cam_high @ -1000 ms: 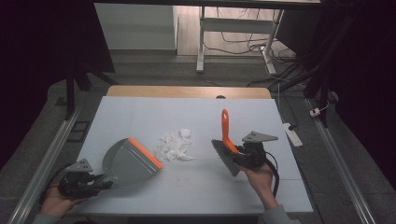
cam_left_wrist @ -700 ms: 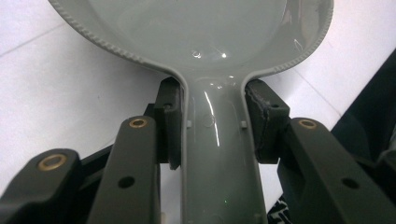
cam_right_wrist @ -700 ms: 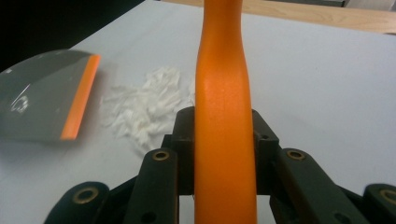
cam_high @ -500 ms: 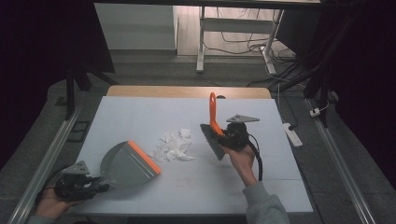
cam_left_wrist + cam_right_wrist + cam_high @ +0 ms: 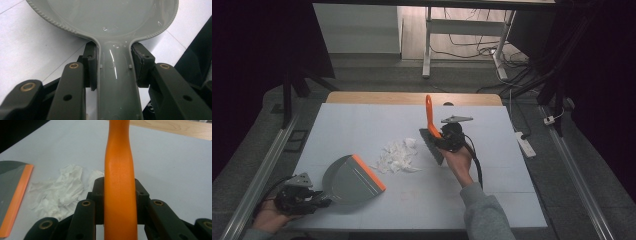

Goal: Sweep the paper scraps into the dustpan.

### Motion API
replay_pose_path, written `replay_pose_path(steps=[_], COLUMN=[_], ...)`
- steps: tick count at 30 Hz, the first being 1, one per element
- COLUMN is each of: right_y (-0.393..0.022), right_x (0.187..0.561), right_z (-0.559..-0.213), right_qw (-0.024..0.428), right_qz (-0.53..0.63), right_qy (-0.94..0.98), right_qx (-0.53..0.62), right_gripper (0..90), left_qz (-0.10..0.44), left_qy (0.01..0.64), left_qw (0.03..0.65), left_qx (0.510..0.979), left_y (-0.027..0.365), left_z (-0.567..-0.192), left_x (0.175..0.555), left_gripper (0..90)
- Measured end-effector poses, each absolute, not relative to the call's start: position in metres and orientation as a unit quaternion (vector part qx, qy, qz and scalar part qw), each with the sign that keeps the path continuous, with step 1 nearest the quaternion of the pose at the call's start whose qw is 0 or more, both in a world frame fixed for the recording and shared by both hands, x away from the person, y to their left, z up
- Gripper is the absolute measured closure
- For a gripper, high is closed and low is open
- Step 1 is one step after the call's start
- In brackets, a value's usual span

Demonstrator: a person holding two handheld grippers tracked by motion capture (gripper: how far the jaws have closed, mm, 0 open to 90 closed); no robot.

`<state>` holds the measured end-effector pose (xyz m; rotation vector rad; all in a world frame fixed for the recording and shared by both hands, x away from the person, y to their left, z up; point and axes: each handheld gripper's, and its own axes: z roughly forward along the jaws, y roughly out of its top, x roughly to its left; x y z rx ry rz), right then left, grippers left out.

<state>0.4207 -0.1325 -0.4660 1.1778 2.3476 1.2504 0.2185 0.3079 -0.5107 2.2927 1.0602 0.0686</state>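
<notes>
One grey dustpan (image 5: 349, 179) with an orange lip lies flat on the pale blue bench (image 5: 512, 165), near its front left corner, with the lip turned toward the middle. One hand brush (image 5: 431, 134), orange-handled with dark bristles, is held over the middle of the bench, handle rising up and away, bristles low and just right of the litter. One loose heap of torn white paper scraps (image 5: 398, 155) lies between the two, close to the dustpan's lip and just beside the bristles; the scraps are too many and too crumpled to count.

The left tool (image 5: 298, 196), at the front left edge of the bench, is clamped on the dustpan's grey handle (image 5: 115, 82); in the left gripper view both pads press its sides just below the pan's ribbed rim. The right tool (image 5: 451, 136) is clamped on the brush's orange handle (image 5: 120, 192), which runs straight up between the pads in the right gripper view, with the scraps (image 5: 60, 191) and the dustpan's orange lip (image 5: 17, 200) to its left.

No writing or brand mark can be read on any of these.

Beyond the bench's wooden far edge stand white desk legs (image 5: 427, 45) amid loose floor cables, and a white power strip (image 5: 525, 143) lies on the floor at the right. Nothing lies between brush, scraps and dustpan.
</notes>
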Motion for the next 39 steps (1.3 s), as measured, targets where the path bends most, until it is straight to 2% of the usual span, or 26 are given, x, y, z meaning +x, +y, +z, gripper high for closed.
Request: replay_pose_path(steps=[17, 29, 39], right_y=[-0.109, -0.083, -0.052], right_x=[0.454, 0.472, 0.467], right_z=[-0.479, -0.484, -0.487], right_qw=[0.126, 0.111, 0.101], right_qz=[0.379, 0.329, 0.303], right_qy=[0.816, 0.835, 0.864], right_qx=[0.418, 0.426, 0.389], right_gripper=[69.8, 70.0, 70.0], left_qz=[0.013, 0.009, 0.007], left_qy=[0.396, 0.39, 0.389], left_qw=[0.309, 0.31, 0.31], left_qx=[0.865, 0.867, 0.868], left_y=[0.304, 0.302, 0.299], left_z=[-0.514, -0.516, -0.516], left_x=[0.224, 0.228, 0.229], left_gripper=[61.4, 61.4, 61.4])
